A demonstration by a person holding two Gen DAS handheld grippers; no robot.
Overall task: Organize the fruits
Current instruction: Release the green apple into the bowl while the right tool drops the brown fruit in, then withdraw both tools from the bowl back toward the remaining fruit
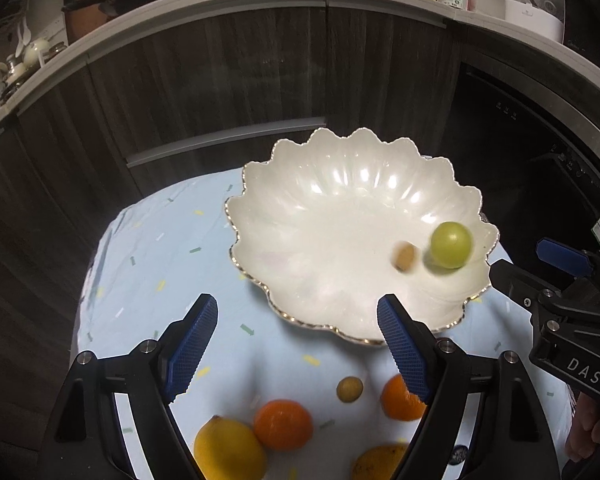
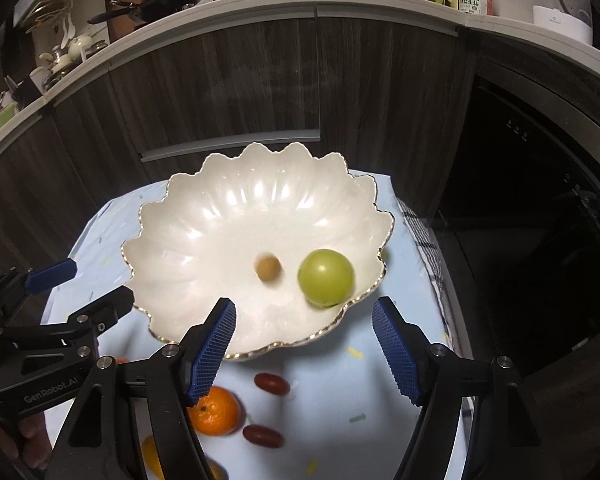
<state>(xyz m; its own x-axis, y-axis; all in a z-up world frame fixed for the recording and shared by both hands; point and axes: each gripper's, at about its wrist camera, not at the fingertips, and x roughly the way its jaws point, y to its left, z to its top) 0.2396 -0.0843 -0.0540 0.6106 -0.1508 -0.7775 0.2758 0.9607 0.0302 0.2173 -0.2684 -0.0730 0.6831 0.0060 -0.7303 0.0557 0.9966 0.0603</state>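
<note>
Lying loose on the pale blue confetti-print cloth (image 1: 148, 240), the fruits not yet sorted sit nearest the person: from the left wrist view, a lemon (image 1: 228, 450), a mandarin (image 1: 283, 424), a small brown longan (image 1: 349, 389) and a second mandarin (image 1: 400, 398), with another yellow fruit (image 1: 380, 466) cut off at the bottom edge. Above them the left gripper (image 1: 298, 346) hangs released, nothing between its blue pads. Further right stands the scalloped white bowl (image 1: 340, 208) with its gilt rim, sloped walls suited to keeping round fruit from rolling off. Inside, a blurred longan (image 1: 406, 256) lies beside a green plum-like fruit (image 1: 451, 245) near the right-hand rim; both look freshly dropped, the blur suggesting they are rolling. The right gripper (image 2: 304, 350) is likewise slack and empty, over the bowl's near edge. Two red grapes (image 2: 272, 383) lie on the cloth below it. Most of the bowl is bare, so room is ample; the cloth's far edge, by the dark cabinet (image 1: 220, 80), is where a stray fruit could be lost.
</note>
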